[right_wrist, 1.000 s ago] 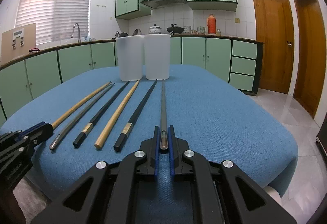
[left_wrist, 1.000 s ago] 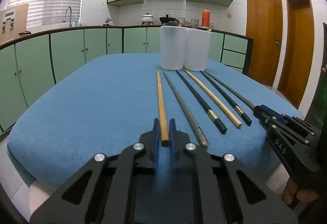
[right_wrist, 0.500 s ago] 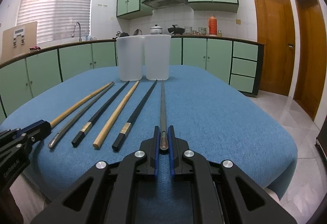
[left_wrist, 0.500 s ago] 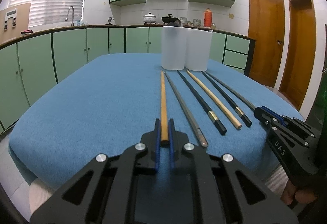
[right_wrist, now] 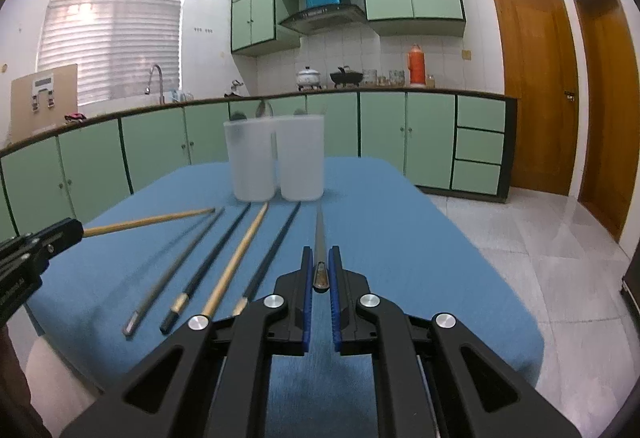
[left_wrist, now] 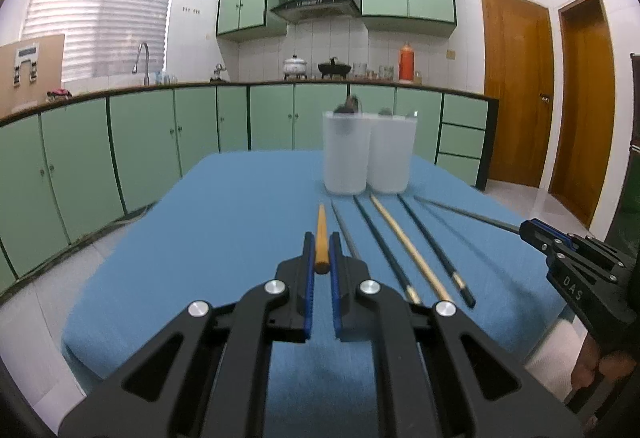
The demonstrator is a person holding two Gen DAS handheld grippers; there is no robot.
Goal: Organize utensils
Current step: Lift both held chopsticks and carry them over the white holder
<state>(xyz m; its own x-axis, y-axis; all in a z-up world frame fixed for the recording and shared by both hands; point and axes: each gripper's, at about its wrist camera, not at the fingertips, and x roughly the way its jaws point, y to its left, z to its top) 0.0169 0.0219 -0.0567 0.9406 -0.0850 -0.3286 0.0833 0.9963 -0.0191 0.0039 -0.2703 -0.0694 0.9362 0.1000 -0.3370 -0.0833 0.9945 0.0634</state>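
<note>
My left gripper (left_wrist: 321,243) is shut on the near end of a light wooden chopstick (left_wrist: 321,238) and holds it lifted above the blue table; it also shows in the right wrist view (right_wrist: 148,221). My right gripper (right_wrist: 321,258) is shut on a grey metal chopstick (right_wrist: 320,238), also lifted; it shows in the left wrist view (left_wrist: 468,216). Several chopsticks lie side by side on the cloth: a grey one (right_wrist: 176,268), a black one (right_wrist: 212,262), a wooden one (right_wrist: 240,254), a black one (right_wrist: 276,246). Two translucent white cups (right_wrist: 254,160) (right_wrist: 300,158) stand at the far end.
The blue cloth table (right_wrist: 400,238) drops off at its right and near edges to a tiled floor. Green kitchen cabinets (left_wrist: 140,142) run behind. The right gripper body (left_wrist: 580,278) sits at the right in the left wrist view.
Both grippers have risen and tilted up, each lifting its chopstick off the cloth. The other chopsticks and the cups have not moved.
</note>
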